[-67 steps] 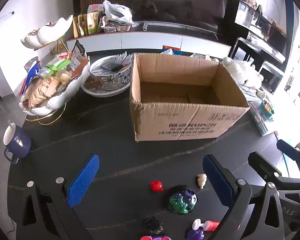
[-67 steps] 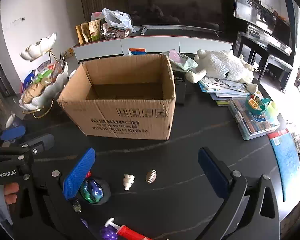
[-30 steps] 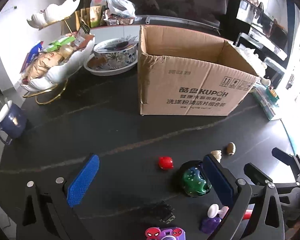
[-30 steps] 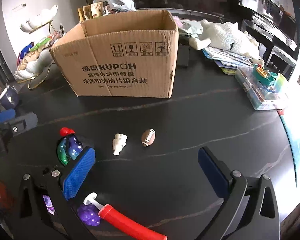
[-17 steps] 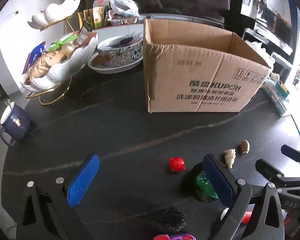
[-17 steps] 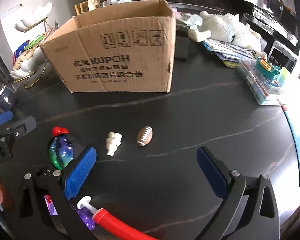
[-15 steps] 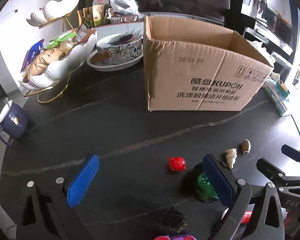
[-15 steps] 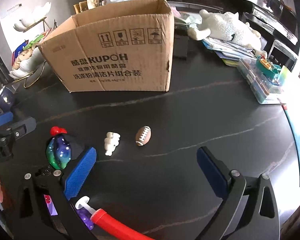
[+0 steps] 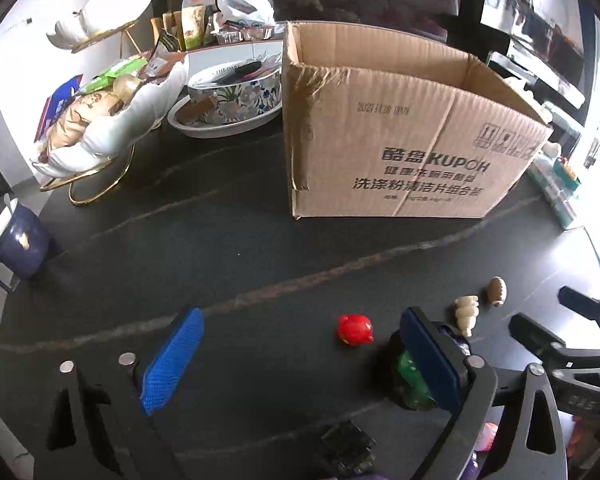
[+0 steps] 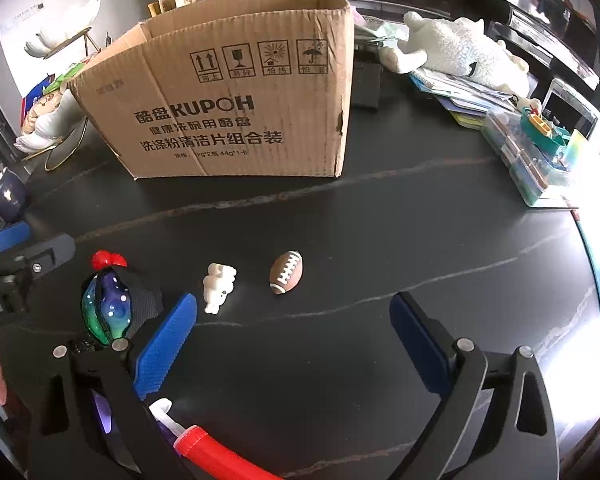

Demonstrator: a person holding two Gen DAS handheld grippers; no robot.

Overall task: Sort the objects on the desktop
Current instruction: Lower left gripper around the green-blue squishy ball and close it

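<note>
1. Two tools, both empty. My left tool (image 9: 300,352) and right tool (image 10: 296,340) have come down from a high look into the box (image 9: 400,140) to low over the counter (image 9: 220,248). Both stand wide, and their jaws are now closing a little, with nothing pressed between the pads.
2. That tells me the search is done and a first pick is near; nothing is sorted yet.
3. From my left tool, the red toy (image 9: 355,329) lies between the jaws, toward 1 o'clock.
4. From my right tool, the football (image 10: 286,272) lies at 12 o'clock, ahead of the pads; the white figure (image 10: 219,287) is at 11 o'clock.
5. Box: well beyond, 12 o'clock.
</note>
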